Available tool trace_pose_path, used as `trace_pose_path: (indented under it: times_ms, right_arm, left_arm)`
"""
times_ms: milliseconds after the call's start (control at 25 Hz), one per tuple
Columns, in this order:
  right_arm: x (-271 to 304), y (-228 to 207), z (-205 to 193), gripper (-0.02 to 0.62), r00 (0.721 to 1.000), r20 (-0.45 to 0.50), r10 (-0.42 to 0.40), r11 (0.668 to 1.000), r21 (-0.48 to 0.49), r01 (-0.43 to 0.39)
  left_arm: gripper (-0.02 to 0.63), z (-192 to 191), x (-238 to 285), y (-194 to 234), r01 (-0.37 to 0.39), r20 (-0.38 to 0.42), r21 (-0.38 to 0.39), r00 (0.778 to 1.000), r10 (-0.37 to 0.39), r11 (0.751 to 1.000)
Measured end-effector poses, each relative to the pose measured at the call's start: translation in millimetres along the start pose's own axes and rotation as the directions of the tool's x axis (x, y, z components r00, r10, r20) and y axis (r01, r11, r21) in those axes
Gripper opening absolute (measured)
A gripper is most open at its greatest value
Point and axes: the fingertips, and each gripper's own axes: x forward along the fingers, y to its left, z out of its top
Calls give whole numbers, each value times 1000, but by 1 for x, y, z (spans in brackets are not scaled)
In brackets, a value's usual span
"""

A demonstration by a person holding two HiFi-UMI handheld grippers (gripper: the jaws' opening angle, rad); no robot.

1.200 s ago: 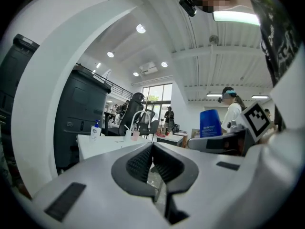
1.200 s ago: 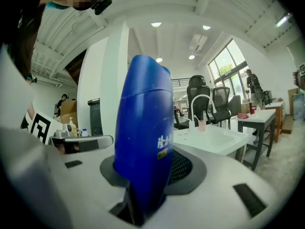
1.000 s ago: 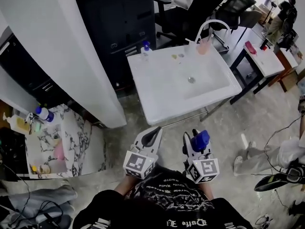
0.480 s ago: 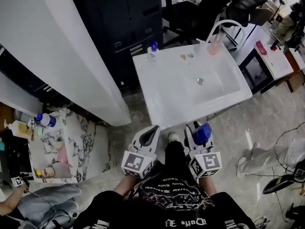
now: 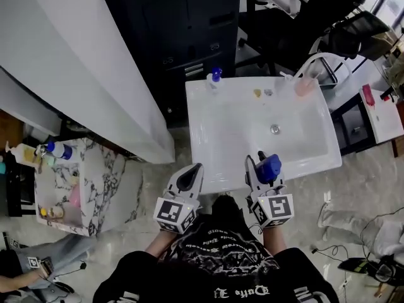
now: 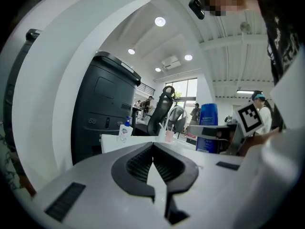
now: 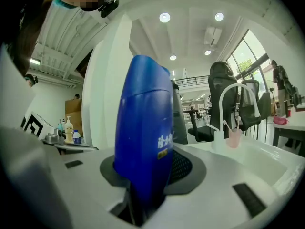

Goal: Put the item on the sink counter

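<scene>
**A:** Where do we stand on the task?

**B:** Carry leg, we judge. The sink counter (image 5: 218,145) lies just ahead of both grippers, its near edge close to their tips. The right gripper (image 5: 261,166) is clamped on a blue bottle (image 5: 269,167), upright between its jaws and not yet set down. The left gripper (image 5: 191,178) has its jaws pressed together with nothing between them.

**A:** What is left, then?

**B:** Reaching over the rim, standing the bottle on a flat part of the counter, and letting go. None of that shows as done.

**A:** Surroundings, biggest first?

**B:** A broad white pillar (image 5: 82,81) runs ahead and to the left of the left gripper. A dark cabinet (image 5: 183,24) stands beyond the counter's far edge. A marble-topped stand (image 5: 104,182) with small bottles is well off to the left gripper's outer side. Office chairs (image 5: 297,24) are far ahead to the right.

**A:** And on the counter itself?

**B:** The basin takes the half ahead of the right gripper, with a white faucet (image 5: 319,65) arching at its far corner. A pump bottle (image 5: 214,78) stands at the far edge ahead of the left gripper, and a pink cup (image 5: 304,87) sits beside the faucet. Two small bits (image 5: 262,93) lie between those.

**A:** Anything in the way?

**B:** Nothing between tips and rim. The flat strip ahead of the left gripper looks bare; we would avoid the basin's slope.
</scene>
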Motion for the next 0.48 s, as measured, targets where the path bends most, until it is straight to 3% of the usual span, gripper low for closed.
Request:
trace_pose_path:
  times_ms: [480]
  right_arm:
    - [109, -66, 33, 140, 989, 26, 143, 987, -79, -140]
  left_arm:
    - [6, 17, 57, 25, -177, 16, -45, 984, 178, 983]
